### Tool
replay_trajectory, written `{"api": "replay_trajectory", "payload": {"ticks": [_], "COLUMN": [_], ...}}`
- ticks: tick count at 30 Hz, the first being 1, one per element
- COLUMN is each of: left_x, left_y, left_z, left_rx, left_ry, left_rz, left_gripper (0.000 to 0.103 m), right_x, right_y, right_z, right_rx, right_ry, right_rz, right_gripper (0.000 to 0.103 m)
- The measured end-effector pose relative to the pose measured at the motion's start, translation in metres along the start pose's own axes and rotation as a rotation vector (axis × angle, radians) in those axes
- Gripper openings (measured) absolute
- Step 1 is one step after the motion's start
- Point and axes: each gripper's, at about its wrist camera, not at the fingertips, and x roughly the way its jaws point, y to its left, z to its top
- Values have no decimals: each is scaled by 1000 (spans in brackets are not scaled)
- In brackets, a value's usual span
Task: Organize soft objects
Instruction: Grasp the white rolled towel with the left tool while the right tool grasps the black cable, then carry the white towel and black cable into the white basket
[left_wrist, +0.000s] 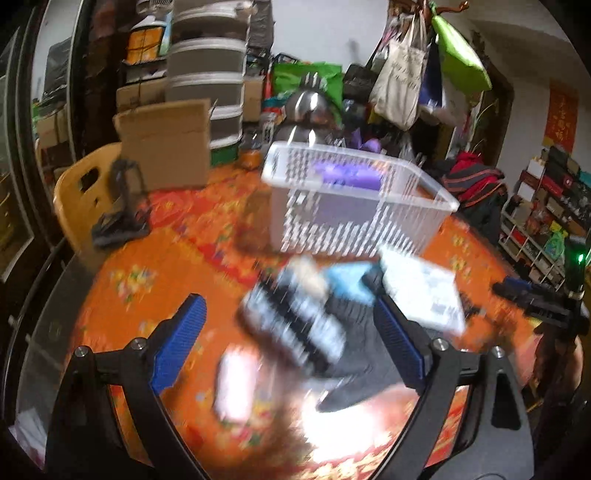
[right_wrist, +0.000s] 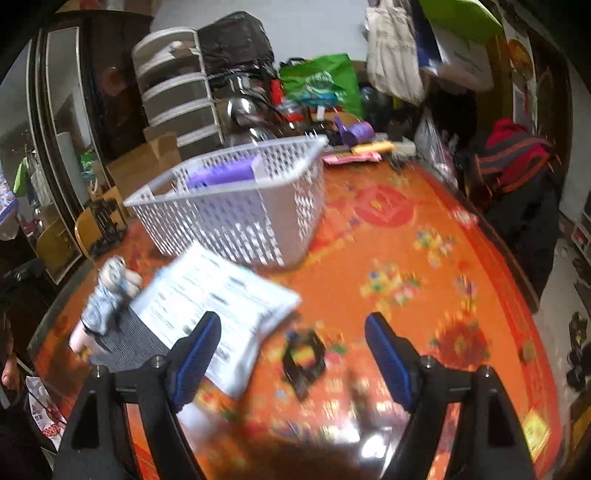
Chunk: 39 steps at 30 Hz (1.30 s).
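Both grippers hang over the desk, which wears an orange, flower-patterned cover under a glossy top. The left gripper has its blue-padded fingers spread wide apart and grips nothing; between them, on the desk below, lies a heap of soft things — a striped black-and-white cloth, a blue piece and a dark fabric, all smeared by motion blur. A pale pink item lies just beside the heap. A white printed packet rests against the heap's far right. The right gripper is likewise spread wide and empty, above a small black object. Beyond the heap stands a white perforated basket with a purple item inside.
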Motion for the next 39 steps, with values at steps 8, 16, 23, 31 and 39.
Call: {"api": "replay_trajectory", "payload": {"ticks": [8,16,23,31,39], "left_x": [7,28,50,62,62], "left_y": [38,58,55,53,49], "left_z": [-75,-101,-100,-100,-100], "left_rx": [-22,-36,-31,-40,-30], "left_ry": [83,124,158,185,173], "left_rz": [61,56,58,54,67], "left_gripper": [90,84,61,37,30], "right_x": [19,40,46,45,37], "right_y": [-1,6,3,2,0], "right_z": [-28,-33,-33,-34,-35], "right_rx": [-22,-53,-33,-23,-12], "right_ry": [49,97,113,105,57], "right_rz": [-9,-17,-3,16,28], "right_gripper": [78,58,33,13,7]}}
